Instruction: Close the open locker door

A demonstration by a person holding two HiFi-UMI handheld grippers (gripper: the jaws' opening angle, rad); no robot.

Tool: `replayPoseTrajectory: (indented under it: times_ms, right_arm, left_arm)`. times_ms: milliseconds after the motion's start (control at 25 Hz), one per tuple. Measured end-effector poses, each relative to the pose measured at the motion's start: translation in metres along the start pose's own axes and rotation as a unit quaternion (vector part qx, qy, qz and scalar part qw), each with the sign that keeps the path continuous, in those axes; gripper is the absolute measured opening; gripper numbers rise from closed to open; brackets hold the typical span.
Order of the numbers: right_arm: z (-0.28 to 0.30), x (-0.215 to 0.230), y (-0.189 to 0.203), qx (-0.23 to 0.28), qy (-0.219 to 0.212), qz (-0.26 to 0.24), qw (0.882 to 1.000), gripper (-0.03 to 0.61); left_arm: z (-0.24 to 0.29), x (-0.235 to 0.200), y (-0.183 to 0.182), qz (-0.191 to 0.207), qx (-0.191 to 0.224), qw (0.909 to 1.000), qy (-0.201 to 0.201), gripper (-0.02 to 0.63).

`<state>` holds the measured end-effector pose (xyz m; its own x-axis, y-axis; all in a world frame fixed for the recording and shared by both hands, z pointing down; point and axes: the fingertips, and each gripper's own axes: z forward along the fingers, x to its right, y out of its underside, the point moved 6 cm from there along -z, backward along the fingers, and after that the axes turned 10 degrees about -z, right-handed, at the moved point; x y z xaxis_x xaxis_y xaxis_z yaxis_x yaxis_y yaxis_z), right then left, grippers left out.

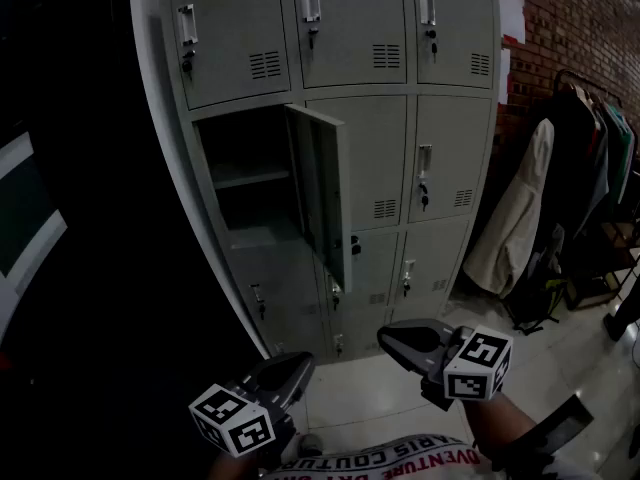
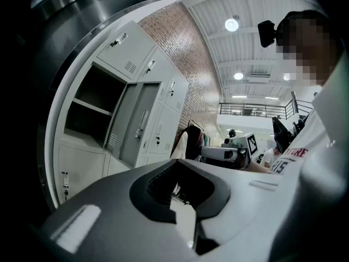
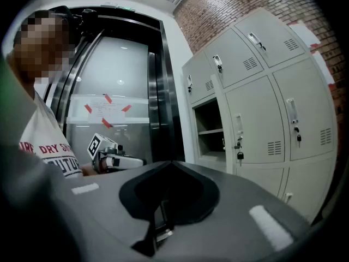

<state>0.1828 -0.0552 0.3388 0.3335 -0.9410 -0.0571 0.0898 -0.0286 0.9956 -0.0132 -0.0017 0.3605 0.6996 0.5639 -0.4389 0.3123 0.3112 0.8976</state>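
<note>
Below the lockers (image 1: 445, 158), the left gripper (image 1: 300, 361) and right gripper (image 1: 386, 337) hang well apart from the open door (image 1: 322, 183), jaws together and empty; closing not yet begun.

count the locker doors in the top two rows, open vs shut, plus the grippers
open locker door: 1
shut locker doors: 5
left gripper and right gripper: 2
total: 8
</note>
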Motion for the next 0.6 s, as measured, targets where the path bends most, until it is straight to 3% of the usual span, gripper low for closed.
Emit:
replayPoseTrajectory:
  times_ms: [280, 600]
  right_arm:
    - [0.052, 0.072, -0.042, 0.006, 0.062, -0.057, 0.996, -0.011]
    - [0.098, 0.144, -0.056, 0.002, 0.149, -0.050, 0.988, -0.011]
  left_arm:
    - [0.028, -0.064, -0.048, 0.007, -0.009, 0.9997, 0.020, 0.005]
    - [0.037, -0.130, -0.094, 0.006, -0.023, 0.9991, 0.036, 0.005]
